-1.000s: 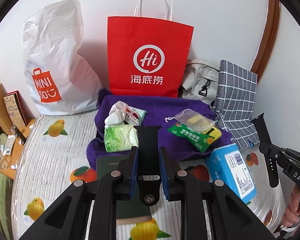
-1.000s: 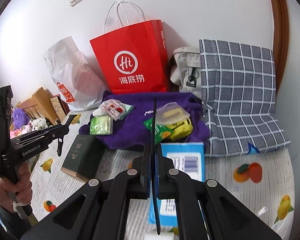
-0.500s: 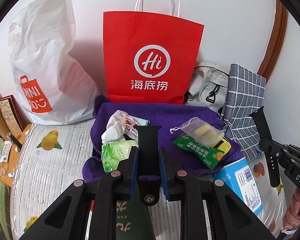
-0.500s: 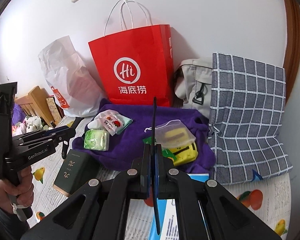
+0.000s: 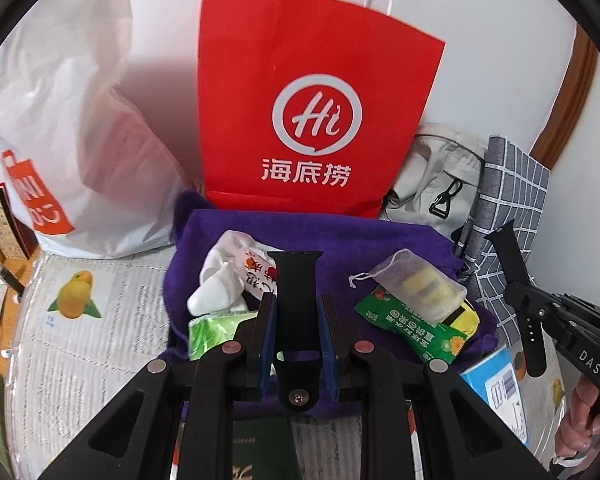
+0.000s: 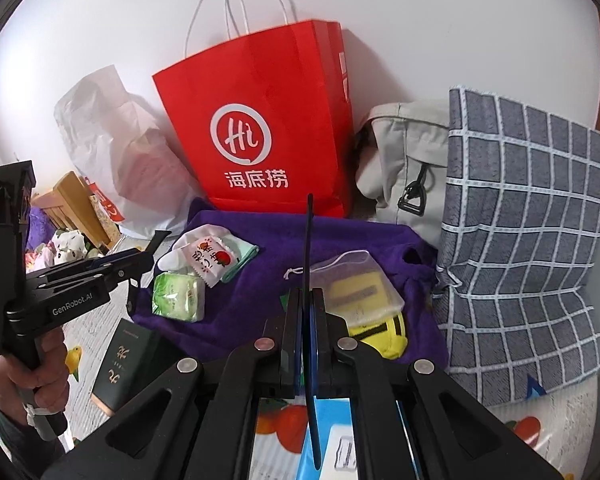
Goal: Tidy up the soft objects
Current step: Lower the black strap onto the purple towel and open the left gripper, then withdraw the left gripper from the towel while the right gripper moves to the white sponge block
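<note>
Two black watch straps, one per gripper: left gripper (image 5: 296, 344) clamps the buckle strap (image 5: 296, 304) flat; right gripper (image 6: 309, 320) pinches the holed strap (image 6: 309, 264) edge-on; both over one purple cloth (image 6: 268, 280); behind, one red bag (image 6: 260, 140), one white bag (image 5: 80, 140).

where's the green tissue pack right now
The green tissue pack lies on the purple cloth near its left edge in the right wrist view, just below the white strawberry-print packet.
</note>
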`<state>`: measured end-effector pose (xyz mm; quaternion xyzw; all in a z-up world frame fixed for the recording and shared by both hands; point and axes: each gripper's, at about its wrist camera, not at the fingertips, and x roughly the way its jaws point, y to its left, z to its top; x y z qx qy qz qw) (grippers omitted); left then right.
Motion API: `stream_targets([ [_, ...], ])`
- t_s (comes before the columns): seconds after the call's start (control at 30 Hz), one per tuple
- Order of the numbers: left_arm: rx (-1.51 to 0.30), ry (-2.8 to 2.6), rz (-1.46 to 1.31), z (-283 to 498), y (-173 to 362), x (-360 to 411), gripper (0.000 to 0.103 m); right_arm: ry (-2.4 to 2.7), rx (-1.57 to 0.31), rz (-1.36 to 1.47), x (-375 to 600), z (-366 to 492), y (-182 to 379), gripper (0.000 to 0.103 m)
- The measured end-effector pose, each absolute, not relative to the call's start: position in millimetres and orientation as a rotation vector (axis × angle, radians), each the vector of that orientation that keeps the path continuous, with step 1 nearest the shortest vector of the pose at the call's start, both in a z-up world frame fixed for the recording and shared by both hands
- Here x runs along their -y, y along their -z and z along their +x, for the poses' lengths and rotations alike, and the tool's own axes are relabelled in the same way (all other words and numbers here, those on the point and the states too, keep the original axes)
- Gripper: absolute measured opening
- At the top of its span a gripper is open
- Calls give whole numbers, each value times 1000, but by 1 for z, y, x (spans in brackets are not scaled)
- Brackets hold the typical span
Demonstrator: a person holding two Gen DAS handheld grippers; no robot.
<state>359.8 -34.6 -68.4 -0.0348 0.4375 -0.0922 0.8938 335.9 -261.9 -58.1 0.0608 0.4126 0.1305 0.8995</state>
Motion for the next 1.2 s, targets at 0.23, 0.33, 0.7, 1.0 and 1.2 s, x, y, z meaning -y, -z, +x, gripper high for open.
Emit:
stream_targets([
  [0.23, -946, 210, -90, 381, 87, 40, 20, -305, -911, 131, 261, 361, 81, 3],
  [0.33, -962, 217, -94, 389, 94, 42, 20, -305, -935, 130, 261, 371, 90, 3],
  [0.7, -1010, 219, -92, 404, 111, 38, 20, -268, -1023, 161, 268, 399, 128, 4],
  [1.0, -1063, 230, -115, 410, 123, 42, 20, -231, -1035, 133, 272, 401, 134, 12],
  [1.2, -1053, 228, -109, 406, 115, 43, 33, -220, -1000, 107, 275, 390, 122, 31],
])
